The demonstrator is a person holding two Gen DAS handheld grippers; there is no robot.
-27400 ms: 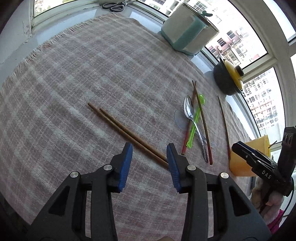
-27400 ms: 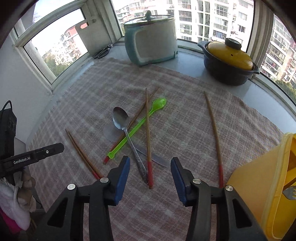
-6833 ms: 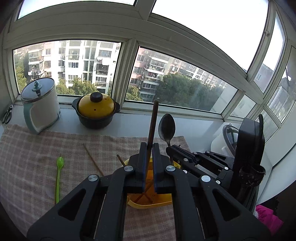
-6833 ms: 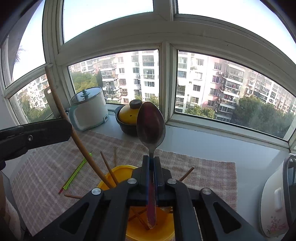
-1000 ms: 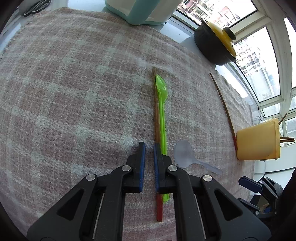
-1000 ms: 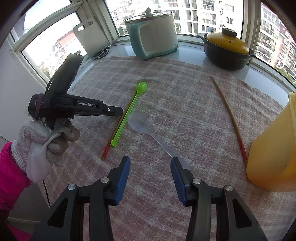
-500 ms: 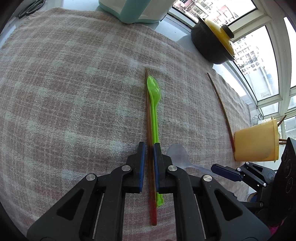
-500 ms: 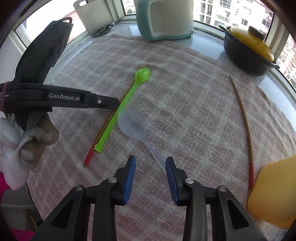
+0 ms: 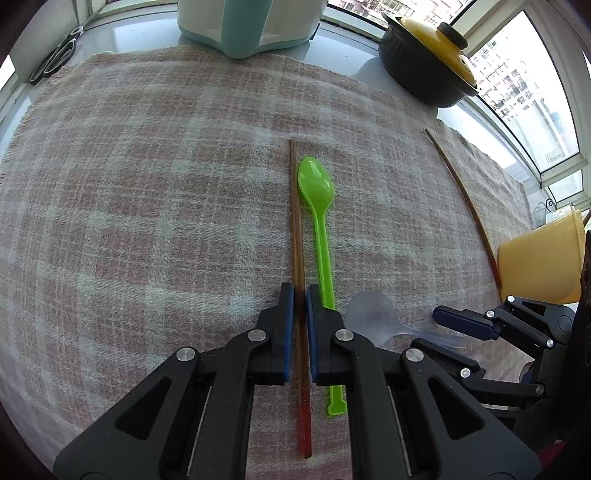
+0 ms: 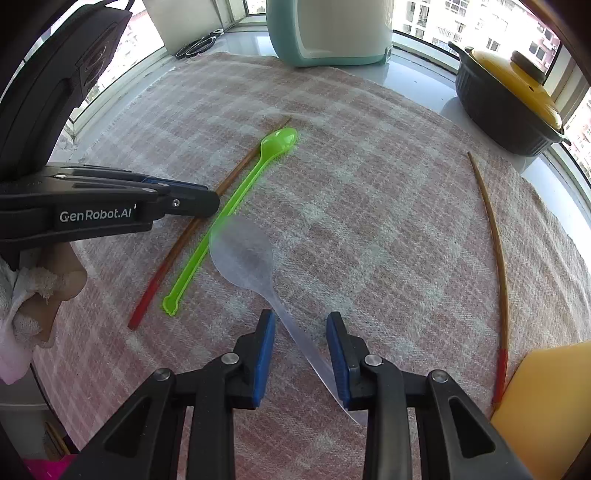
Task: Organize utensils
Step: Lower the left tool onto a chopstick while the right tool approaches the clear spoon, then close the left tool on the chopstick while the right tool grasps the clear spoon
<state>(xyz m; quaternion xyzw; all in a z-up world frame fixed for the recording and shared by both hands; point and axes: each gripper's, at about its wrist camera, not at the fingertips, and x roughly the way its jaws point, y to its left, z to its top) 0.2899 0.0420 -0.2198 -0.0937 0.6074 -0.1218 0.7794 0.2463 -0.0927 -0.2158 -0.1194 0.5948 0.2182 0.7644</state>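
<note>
My left gripper (image 9: 299, 291) is shut on a brown chopstick with a red end (image 9: 295, 221) that lies on the checked cloth; it also shows in the right wrist view (image 10: 236, 173). A green plastic spoon (image 9: 320, 218) lies right beside the chopstick, also in the right wrist view (image 10: 236, 199). My right gripper (image 10: 300, 321) is open, its jaws on either side of the handle of a clear plastic spoon (image 10: 243, 254), which also shows in the left wrist view (image 9: 373, 317). A second red-ended chopstick (image 10: 496, 243) lies to the right. The yellow utensil holder (image 9: 539, 266) stands at the right edge.
A teal and white cooker (image 10: 332, 29) and a black pot with a yellow lid (image 10: 513, 99) stand on the sill behind the checked cloth (image 9: 147, 184). Scissors (image 9: 55, 61) lie at the far left corner. The left gripper's body (image 10: 92, 210) reaches in from the left.
My left gripper has moved forward along the chopstick and stays shut on it. My right gripper has moved lower and closer, its jaws now straddling the clear spoon's handle.
</note>
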